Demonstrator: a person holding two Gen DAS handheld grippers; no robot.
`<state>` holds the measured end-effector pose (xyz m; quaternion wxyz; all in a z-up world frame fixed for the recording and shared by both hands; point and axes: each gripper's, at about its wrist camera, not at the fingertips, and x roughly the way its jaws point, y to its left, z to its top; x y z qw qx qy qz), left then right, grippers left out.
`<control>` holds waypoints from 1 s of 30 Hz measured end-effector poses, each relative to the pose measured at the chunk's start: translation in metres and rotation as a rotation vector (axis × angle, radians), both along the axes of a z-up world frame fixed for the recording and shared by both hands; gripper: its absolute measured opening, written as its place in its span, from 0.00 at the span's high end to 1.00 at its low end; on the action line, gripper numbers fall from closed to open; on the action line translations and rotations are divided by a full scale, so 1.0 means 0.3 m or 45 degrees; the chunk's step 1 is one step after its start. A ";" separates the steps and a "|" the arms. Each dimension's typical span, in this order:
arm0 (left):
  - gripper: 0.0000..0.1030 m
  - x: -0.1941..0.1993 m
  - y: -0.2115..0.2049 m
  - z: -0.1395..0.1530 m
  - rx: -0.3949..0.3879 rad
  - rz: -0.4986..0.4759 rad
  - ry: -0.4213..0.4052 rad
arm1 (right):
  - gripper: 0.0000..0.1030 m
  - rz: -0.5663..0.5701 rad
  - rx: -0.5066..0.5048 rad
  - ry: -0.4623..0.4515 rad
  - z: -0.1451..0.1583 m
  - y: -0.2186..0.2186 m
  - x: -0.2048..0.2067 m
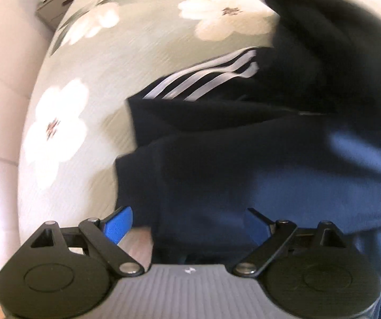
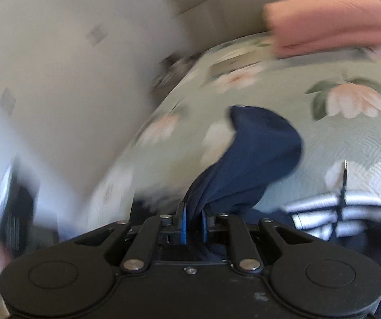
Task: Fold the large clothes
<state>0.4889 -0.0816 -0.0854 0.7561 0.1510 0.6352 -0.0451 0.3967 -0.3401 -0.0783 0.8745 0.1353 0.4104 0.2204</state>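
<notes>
A dark navy garment [image 1: 243,164] with white stripes [image 1: 203,79] lies on a sage floral bedspread [image 1: 97,61]. My left gripper [image 1: 190,222] hangs above its near edge, blue fingers [image 1: 117,224] spread wide with nothing pinched; the cloth lies below them. In the right wrist view my right gripper [image 2: 193,224] is shut on a bunched fold of the navy garment [image 2: 259,148], which rises from the jaws and flops over above the bed. The garment's striped part [image 2: 344,212] shows at lower right.
A folded pink cloth [image 2: 331,21] sits on the bedspread [image 2: 323,138] at the far right. A pale wall [image 2: 57,66] runs along the bed's left side. Beyond the bed's left edge is pale floor [image 1: 1,85] and a small cluttered item [image 1: 55,2].
</notes>
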 end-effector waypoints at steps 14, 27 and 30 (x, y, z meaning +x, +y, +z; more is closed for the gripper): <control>0.11 -0.173 0.019 0.079 -0.029 0.039 0.050 | 0.24 -0.103 -0.330 0.076 0.029 -0.054 -0.183; 0.11 -0.168 0.049 0.085 -0.088 0.024 0.026 | 0.12 -0.464 -0.573 0.306 -0.089 -0.097 0.581; 0.11 -0.160 0.082 0.060 -0.114 0.031 0.037 | 0.60 -0.640 -0.327 0.355 -0.128 -0.125 0.587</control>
